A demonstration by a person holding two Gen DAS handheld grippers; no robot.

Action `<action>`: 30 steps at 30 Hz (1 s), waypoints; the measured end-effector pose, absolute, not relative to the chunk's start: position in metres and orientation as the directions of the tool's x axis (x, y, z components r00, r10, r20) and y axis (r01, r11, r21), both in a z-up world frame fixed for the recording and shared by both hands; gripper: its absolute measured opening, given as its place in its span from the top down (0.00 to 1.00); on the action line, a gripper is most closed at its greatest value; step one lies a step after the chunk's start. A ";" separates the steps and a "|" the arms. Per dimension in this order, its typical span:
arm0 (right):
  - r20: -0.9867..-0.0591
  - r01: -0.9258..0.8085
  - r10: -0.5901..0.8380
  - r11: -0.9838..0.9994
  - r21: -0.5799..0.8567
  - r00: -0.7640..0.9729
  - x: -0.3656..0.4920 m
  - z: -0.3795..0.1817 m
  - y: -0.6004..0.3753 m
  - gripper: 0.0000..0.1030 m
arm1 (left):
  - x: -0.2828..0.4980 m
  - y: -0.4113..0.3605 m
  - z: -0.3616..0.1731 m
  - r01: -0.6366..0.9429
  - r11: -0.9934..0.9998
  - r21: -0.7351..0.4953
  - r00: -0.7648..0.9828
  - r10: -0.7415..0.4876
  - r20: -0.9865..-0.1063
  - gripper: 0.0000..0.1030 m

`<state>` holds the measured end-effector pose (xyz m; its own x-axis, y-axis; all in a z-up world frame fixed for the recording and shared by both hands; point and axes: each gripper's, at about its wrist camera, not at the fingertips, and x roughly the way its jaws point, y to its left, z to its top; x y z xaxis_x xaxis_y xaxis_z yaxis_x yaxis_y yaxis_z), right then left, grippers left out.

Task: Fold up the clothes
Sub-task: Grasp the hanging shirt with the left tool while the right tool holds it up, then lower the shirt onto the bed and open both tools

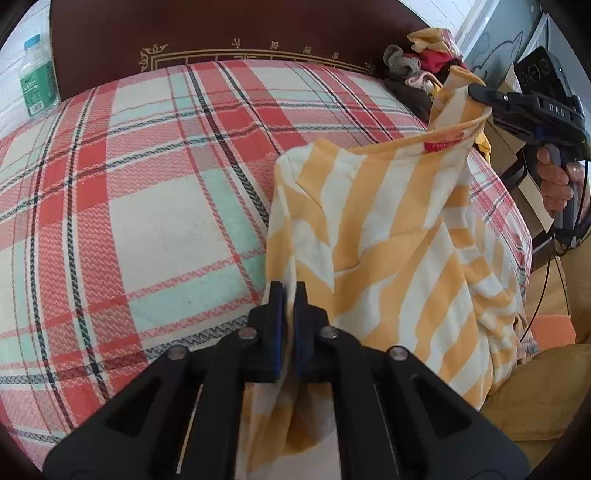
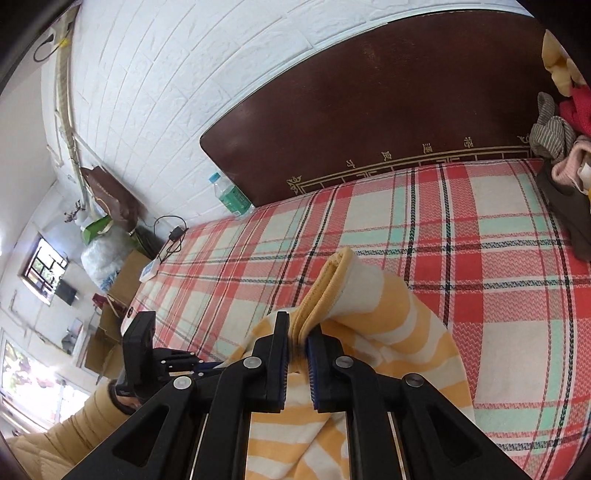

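Note:
A yellow-and-white striped shirt (image 1: 391, 236) hangs lifted above the plaid bed cover (image 1: 140, 192). My left gripper (image 1: 290, 291) is shut on one edge of the shirt, near its shoulder. My right gripper (image 1: 480, 94) shows at the upper right of the left wrist view, shut on the collar by the red label. In the right wrist view my right gripper (image 2: 300, 334) pinches the folded yellow collar band (image 2: 332, 280), and the shirt (image 2: 388, 332) drapes below it. The left gripper's body (image 2: 147, 354) shows at lower left there; its fingers are hidden.
A pile of other clothes (image 1: 417, 70) lies at the far right of the bed, by the dark brown headboard (image 1: 221, 33). A green-labelled water bottle (image 1: 35, 74) stands at the bed's left. Boxes and bags (image 2: 118, 258) sit beside the bed.

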<state>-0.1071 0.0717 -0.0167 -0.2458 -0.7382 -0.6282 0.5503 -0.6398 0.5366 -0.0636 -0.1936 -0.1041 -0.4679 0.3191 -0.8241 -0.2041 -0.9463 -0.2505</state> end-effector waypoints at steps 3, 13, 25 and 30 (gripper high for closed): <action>-0.605 0.547 -0.751 -0.634 0.546 -0.267 -0.117 -0.009 0.071 0.91 | -0.068 -0.212 -0.072 -0.135 -0.963 -0.232 -0.578 0.267 -0.771 0.95; -0.536 0.520 -0.755 -0.652 0.552 -0.378 -0.174 0.026 0.057 0.93 | -0.096 -0.261 0.003 0.002 -0.987 -0.163 -0.744 0.107 -0.659 0.98; -0.726 0.483 -0.605 -0.767 0.422 -0.327 -0.200 -0.048 0.079 0.47 | -0.110 -0.277 -0.086 0.057 -0.976 -0.212 -0.613 0.133 -0.779 0.94; -0.802 0.481 -0.519 -0.807 0.343 -0.297 -0.177 -0.085 0.121 0.34 | -0.108 -0.271 -0.089 -0.002 -0.969 -0.247 -0.616 0.196 -0.763 0.23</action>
<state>-0.1767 0.1211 -0.0853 -0.2973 -0.5186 -0.8017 0.4813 -0.8066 0.3432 -0.1082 -0.2709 -0.0887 -0.6156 0.1960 -0.7633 -0.0016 -0.9689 -0.2475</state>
